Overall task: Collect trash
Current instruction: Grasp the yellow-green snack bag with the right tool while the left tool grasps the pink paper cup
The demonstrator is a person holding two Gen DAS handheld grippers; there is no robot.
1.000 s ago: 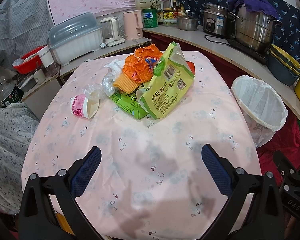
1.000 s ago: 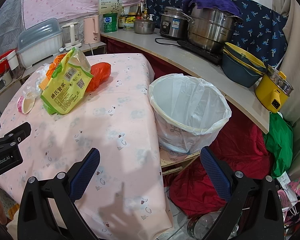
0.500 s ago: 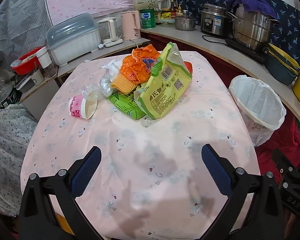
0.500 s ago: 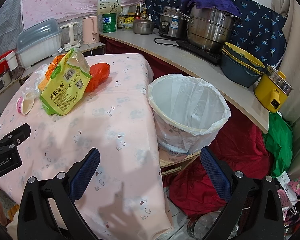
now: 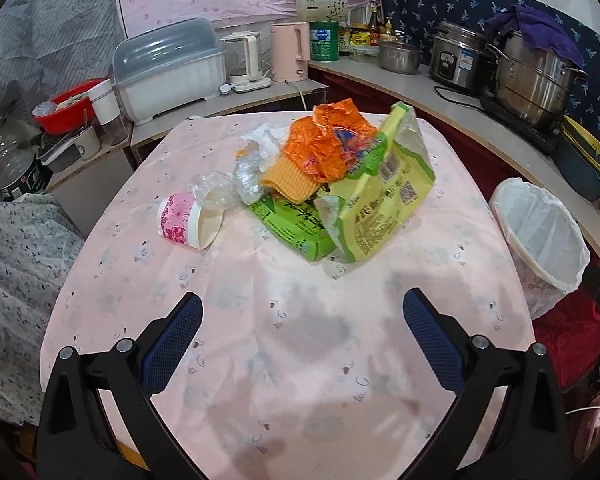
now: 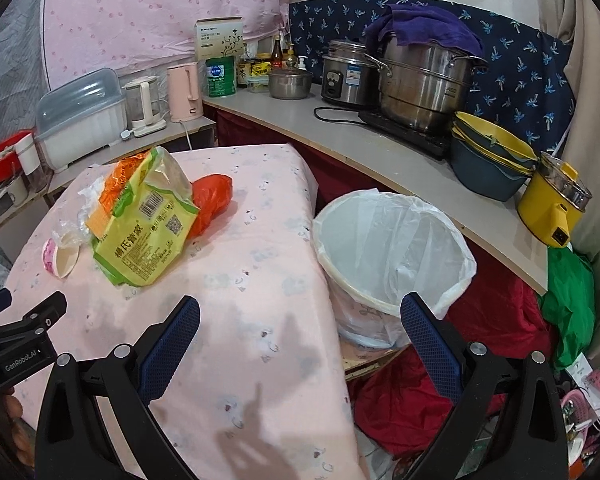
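Left wrist view: left tongs (image 5: 302,316) spread, empty, above pink surface (image 5: 284,344). Trash heaped mid-surface, well apart from the tongs: yellow bag (image 5: 384,200) leaning on green packet (image 5: 296,224), orange wrapper (image 5: 328,140) on top, clear plastic (image 5: 224,188), paper cup (image 5: 188,222) on its side at left. Right wrist view: right tongs (image 6: 300,318) spread, empty; lined bin (image 6: 392,256) just beside surface edge; red bag (image 6: 212,200) behind yellow bag.

A: The tablecloth (image 5: 220,344)?
B: Pale pink, tiny dark motifs.
A: At twelve o'clock?
B: A yellow-green packet (image 5: 384,196), orange wrapper (image 5: 324,144), green box (image 5: 296,224).
A: The cup (image 5: 184,220)?
B: White, pink floral band.
A: The bin (image 6: 392,256)?
B: White liner.
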